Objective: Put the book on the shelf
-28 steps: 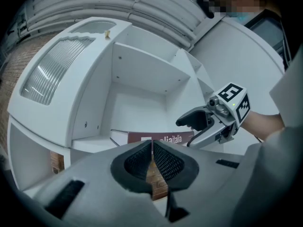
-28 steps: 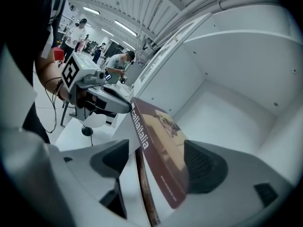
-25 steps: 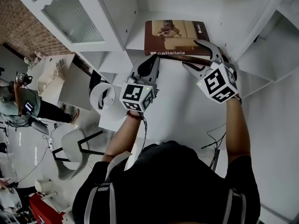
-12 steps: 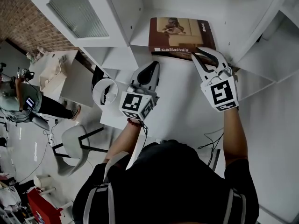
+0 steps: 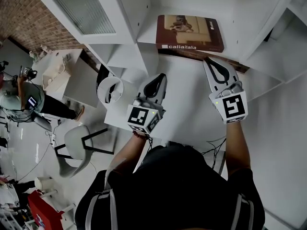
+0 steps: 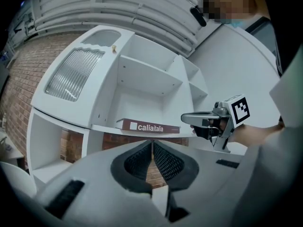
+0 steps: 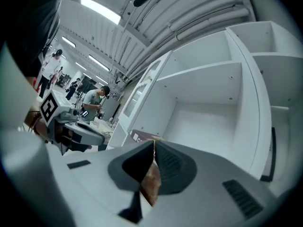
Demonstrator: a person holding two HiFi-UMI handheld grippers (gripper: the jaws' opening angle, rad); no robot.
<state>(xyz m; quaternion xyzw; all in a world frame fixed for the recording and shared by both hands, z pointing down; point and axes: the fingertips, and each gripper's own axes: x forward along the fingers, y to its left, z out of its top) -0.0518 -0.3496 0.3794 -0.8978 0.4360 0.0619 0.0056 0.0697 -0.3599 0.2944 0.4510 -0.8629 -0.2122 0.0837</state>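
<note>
The book (image 5: 189, 32), a brown hardback with "calia italia" printed on its spine, lies flat on a shelf (image 5: 148, 32) of the white cabinet, spine toward the person. Nothing touches it. In the left gripper view the book (image 6: 150, 126) rests near the shelf's front edge, and the right gripper view shows only a corner of it (image 7: 137, 136) past the jaws.

In the head view the left tool (image 5: 162, 75) is at about 7 o'clock from the book, well apart from it, with its jaws pressed together and nothing between them (image 6: 152, 143). The right tool (image 5: 207, 59) is at about 5 o'clock from the book, near the shelf edge but clear of it. Its jaws have just been closing and now meet at the tips (image 7: 154, 142), pinching nothing; only brown background shows through the slit behind them.

A ribbed glass door (image 5: 81, 13) stands at 10 o'clock from the book. Brick wall (image 5: 19, 23) lies at 9 o'clock, and below it, on the floor, a white chair (image 5: 76, 147) and another person (image 5: 19, 104).
</note>
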